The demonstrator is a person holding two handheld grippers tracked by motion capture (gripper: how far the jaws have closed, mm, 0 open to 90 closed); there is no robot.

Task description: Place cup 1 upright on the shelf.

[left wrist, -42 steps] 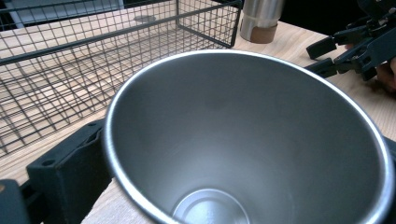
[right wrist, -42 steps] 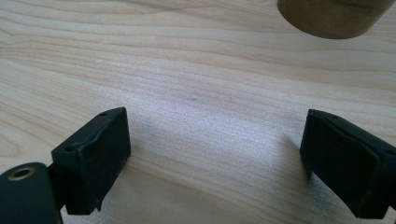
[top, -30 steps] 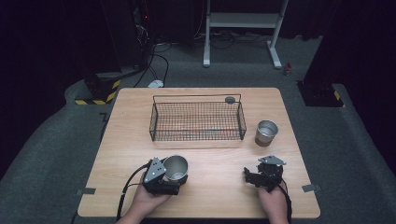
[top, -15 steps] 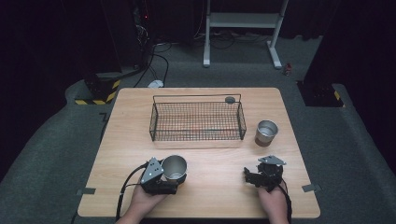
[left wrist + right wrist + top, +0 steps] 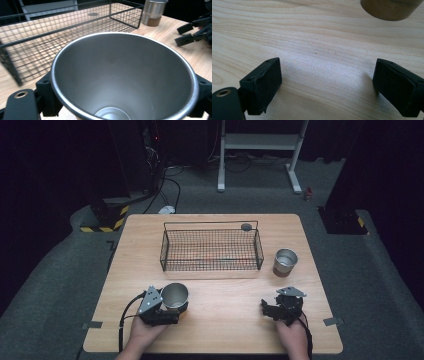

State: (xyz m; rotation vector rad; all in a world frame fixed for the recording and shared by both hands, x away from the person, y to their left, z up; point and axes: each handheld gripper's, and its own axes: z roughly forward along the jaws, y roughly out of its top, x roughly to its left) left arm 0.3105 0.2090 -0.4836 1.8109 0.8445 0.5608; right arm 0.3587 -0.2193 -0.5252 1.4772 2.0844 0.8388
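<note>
Smooth steel cup (image 5: 125,75) in left gripper (image 5: 167,307), wire basket (image 5: 211,250), woodgrain table (image 5: 225,320).

High view looks down on the table (image 5: 225,320) — gripper views sit low, close, sharing its wood.

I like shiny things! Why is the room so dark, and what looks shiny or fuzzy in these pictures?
High view: light falls on the pale wooden table; the floor behind fades to black. Left gripper view: the silver metal cup between the left gripper jaws has a bright rim, and the black wire basket looks slightly soft. Right gripper view: a pale glare patch between the open right gripper jaws.
</note>
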